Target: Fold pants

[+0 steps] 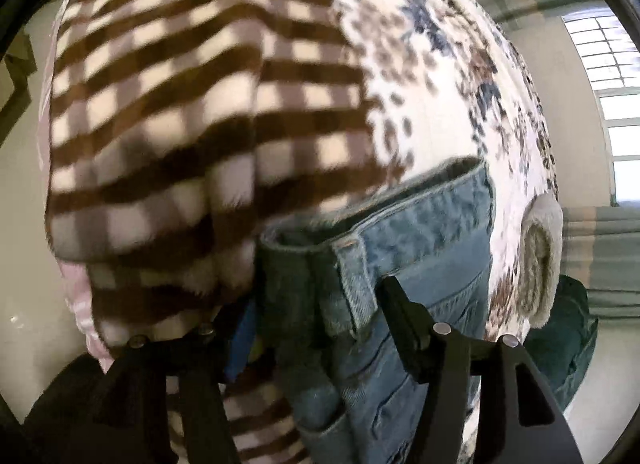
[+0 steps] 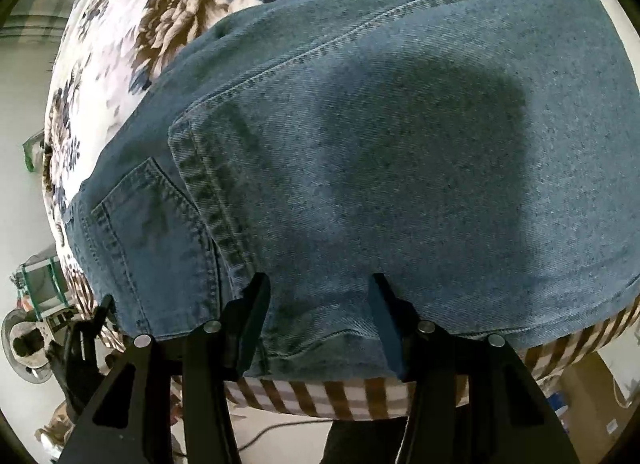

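Jeans [image 2: 360, 136] are laid folded on the floral-and-checked blanket [image 1: 420, 84], waistband gripped in the left tool [image 1: 320, 304], near folded edge straddled by the wide-open right tool [image 2: 320, 296].

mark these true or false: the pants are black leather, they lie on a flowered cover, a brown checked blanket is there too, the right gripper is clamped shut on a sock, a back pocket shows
1. The pants are black leather. False: they are blue denim jeans.
2. The jeans lie on a white cover with a brown and blue flower print. True.
3. A brown and cream checked fleece blanket lies beside the jeans. True.
4. The right gripper is clamped shut on a sock. False: its fingers stand apart over the near edge of the jeans, and no sock is between them.
5. A stitched back pocket shows on the jeans. True.
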A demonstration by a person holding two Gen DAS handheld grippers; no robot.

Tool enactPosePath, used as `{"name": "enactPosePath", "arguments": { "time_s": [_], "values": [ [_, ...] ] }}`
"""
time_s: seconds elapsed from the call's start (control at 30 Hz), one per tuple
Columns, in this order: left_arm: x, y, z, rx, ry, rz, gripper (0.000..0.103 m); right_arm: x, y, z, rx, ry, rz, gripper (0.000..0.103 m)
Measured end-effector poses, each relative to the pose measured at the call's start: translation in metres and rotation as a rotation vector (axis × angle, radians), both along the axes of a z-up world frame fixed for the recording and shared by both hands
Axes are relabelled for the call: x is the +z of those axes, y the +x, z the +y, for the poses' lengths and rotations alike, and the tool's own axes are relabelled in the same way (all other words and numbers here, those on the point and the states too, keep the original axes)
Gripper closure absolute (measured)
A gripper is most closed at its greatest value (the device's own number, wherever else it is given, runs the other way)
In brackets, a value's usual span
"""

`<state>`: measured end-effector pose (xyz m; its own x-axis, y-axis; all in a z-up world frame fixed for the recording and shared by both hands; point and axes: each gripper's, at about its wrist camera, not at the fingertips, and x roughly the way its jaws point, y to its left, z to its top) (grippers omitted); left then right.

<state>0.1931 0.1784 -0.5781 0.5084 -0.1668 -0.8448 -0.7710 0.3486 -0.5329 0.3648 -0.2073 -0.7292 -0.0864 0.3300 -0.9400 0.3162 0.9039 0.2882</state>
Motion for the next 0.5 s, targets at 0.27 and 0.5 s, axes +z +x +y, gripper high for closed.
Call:
{"name": "enactPosePath", "arguments": {
  "time_s": [0.27, 0.5],
  "values": [
    [0.052, -0.001, -0.026, -0.068, 0.206, -0.108, 0.079, 0.004, -0.003, -0.002, 0.03, 0.026, -0.031, 0.049],
    [0.143, 0.011, -0.083, -0.236, 0.379, -0.291, 0.08, 0.03, -0.01, -0.02, 0.077, -0.008, -0.141, 0.03]
  ]
}}
